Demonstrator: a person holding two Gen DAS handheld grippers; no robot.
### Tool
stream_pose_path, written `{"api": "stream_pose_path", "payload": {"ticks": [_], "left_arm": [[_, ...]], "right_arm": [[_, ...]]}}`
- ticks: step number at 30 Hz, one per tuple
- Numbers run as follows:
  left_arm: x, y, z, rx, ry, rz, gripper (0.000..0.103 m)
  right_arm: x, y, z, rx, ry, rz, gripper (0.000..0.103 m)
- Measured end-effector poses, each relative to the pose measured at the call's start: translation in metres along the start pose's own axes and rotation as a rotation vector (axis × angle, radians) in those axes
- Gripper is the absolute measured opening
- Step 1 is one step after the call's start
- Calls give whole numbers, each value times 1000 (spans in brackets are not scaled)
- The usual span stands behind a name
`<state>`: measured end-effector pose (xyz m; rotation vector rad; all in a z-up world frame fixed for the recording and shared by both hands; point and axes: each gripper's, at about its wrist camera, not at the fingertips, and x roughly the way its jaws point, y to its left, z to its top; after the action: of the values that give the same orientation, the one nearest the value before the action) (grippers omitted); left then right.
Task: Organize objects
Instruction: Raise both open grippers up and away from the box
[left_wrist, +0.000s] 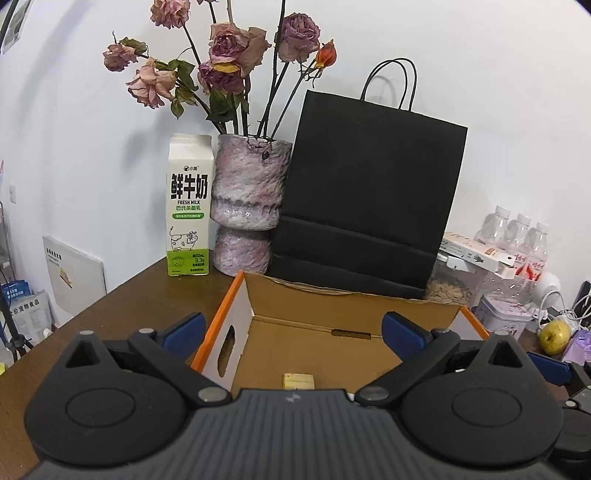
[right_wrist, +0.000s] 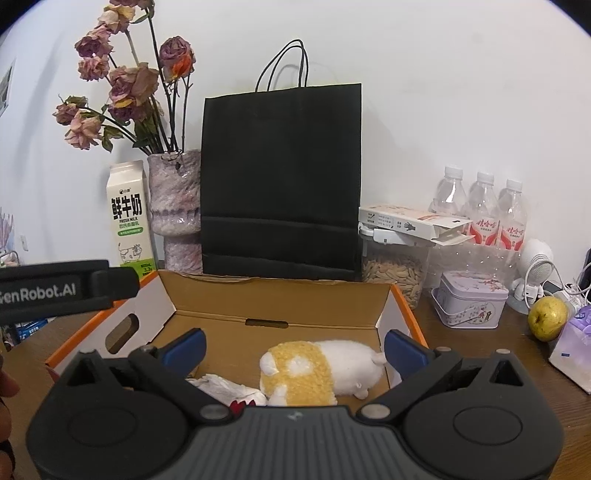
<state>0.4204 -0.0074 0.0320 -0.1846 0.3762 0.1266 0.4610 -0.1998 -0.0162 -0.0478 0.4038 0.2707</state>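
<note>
An open cardboard box with orange edges (left_wrist: 221, 314) (right_wrist: 402, 306) sits on the brown table. In the right wrist view a yellow and white plush toy (right_wrist: 317, 369) and a crumpled white item (right_wrist: 225, 387) lie inside it. In the left wrist view a small pale yellow block (left_wrist: 298, 380) lies on the box floor. My left gripper (left_wrist: 291, 332) is open and empty above the box's near side. My right gripper (right_wrist: 293, 349) is open and empty just above the plush toy. The left gripper's body (right_wrist: 66, 288) shows at the left of the right wrist view.
Behind the box stand a black paper bag (left_wrist: 369, 195), a vase of dried roses (left_wrist: 247, 206) and a milk carton (left_wrist: 189, 206). To the right are a seed jar (right_wrist: 395, 273), water bottles (right_wrist: 480, 206), a tin (right_wrist: 469, 302) and a yellow fruit (right_wrist: 546, 317).
</note>
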Motion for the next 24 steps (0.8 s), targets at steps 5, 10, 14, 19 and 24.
{"api": "stream_pose_path", "payload": {"ticks": [5,10,14,19,24], "left_arm": [[-8,2,5,-8,5,-9,103],[-16,4,8,-12,19,-15,103],[-24,4,11,-5,25,-18,103],[-37,6,13,11,24,-36,103],[-50,9,13,26,20,-43,103]], "right_arm": [[-8,-1,4,7,-2,6,103],[-20,-2,9,7,-12,7,103],[-30,-2,12,2,-21,12,103],[-45,-1,12,-7,-36,13,103],[-62,2,11,-27,-52,15,103]]}}
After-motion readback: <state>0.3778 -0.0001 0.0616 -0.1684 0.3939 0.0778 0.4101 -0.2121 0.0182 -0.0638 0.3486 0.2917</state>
